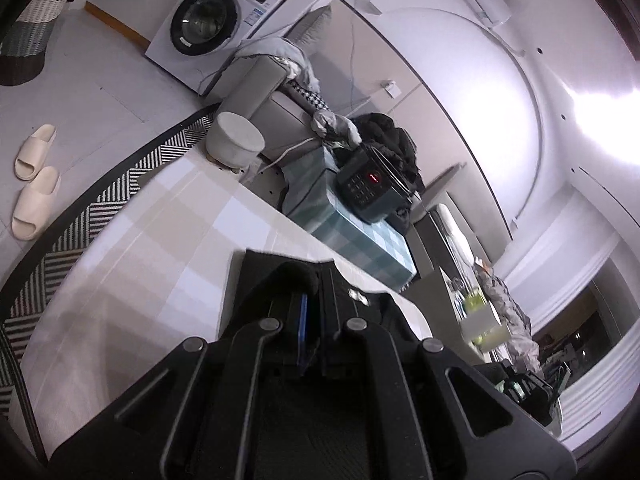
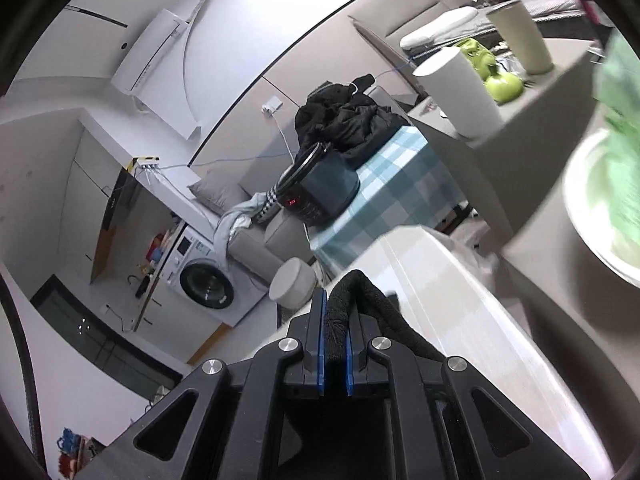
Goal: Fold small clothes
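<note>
Black cloth (image 2: 362, 300) is pinched between the blue pads (image 2: 319, 344) of the right gripper (image 2: 335, 336), whose jaws are pressed nearly together on a thick, fuzzy fold. From that pinch the cloth is seen to loop upward and trail off to the right over the pale tabletop (image 2: 460, 304). In the left wrist view, the left gripper (image 1: 316, 304) is likewise closed on dark cloth (image 1: 296, 276), with only a sliver of blue pad left showing; a dark panel of the same fabric is spread flat beyond the fingers on the tabletop (image 1: 160, 248).

Both ends of the garment are thus held, and it is judged to be lifted or drawn across the surface rather than laid down. What kind of garment it is cannot be told. No finished fold is shown in either view, so the task is judged to be at an early or middle stage: the piece has been grasped, but the folding over, the release and the flattening appear to be left. Whether other clothes wait to be folded cannot be told.
</note>
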Action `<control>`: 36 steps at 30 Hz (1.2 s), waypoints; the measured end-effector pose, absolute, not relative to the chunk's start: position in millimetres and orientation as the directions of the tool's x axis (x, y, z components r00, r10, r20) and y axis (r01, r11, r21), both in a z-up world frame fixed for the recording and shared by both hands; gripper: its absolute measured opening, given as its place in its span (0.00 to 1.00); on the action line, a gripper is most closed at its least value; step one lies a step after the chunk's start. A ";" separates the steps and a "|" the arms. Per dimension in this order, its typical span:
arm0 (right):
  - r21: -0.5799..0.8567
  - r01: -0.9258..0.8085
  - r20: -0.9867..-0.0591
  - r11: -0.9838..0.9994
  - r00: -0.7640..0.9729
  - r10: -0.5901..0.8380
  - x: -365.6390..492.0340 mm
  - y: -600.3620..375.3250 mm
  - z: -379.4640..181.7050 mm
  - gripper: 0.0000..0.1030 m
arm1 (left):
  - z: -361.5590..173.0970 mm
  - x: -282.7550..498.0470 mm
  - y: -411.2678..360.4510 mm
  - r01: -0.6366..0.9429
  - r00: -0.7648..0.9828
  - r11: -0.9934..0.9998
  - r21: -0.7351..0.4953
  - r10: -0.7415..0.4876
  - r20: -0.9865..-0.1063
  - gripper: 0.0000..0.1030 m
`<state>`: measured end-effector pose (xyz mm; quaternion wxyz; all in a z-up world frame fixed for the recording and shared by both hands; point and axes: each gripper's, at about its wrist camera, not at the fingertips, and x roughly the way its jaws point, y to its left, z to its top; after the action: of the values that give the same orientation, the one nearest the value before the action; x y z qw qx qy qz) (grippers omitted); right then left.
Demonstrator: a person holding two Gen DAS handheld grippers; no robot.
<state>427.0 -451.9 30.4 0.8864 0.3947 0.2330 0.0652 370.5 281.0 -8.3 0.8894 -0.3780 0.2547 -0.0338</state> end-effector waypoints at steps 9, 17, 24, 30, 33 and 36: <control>0.568 0.181 -0.603 0.803 0.756 0.256 507.0 -426.7 -4.6 0.12 | -62.9 434.9 286.4 -0.348 0.723 0.742 -0.573 -0.177 -0.668 0.12; 0.520 0.195 -0.657 0.832 0.714 0.243 396.3 -439.1 -16.1 0.48 | -60.0 349.9 266.4 -0.376 0.688 0.768 -0.519 -0.144 -0.712 0.43; 0.619 0.265 -0.682 0.739 0.648 0.339 295.1 -452.2 -47.0 0.61 | -72.3 248.2 241.8 -0.387 0.654 0.712 -0.587 -0.237 -0.718 0.52; 0.717 0.276 -0.647 0.640 0.604 0.464 290.0 -455.0 -74.3 0.61 | -105.7 226.5 223.7 -0.379 0.610 0.631 -0.677 -0.380 -0.695 0.53; 0.719 0.285 -0.652 0.634 0.593 0.473 299.9 -448.0 -82.8 0.61 | -117.2 234.7 214.4 -0.385 0.606 0.621 -0.683 -0.387 -0.694 0.53; 0.713 0.287 -0.650 0.640 0.613 0.449 308.3 -442.8 -83.2 0.61 | -129.6 247.4 212.0 -0.430 0.620 0.602 -0.673 -0.345 -0.705 0.53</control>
<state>308.3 -442.8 -83.2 0.7931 0.4211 0.4372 0.0510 247.4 212.0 -129.6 0.7820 -0.4453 0.4353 0.0272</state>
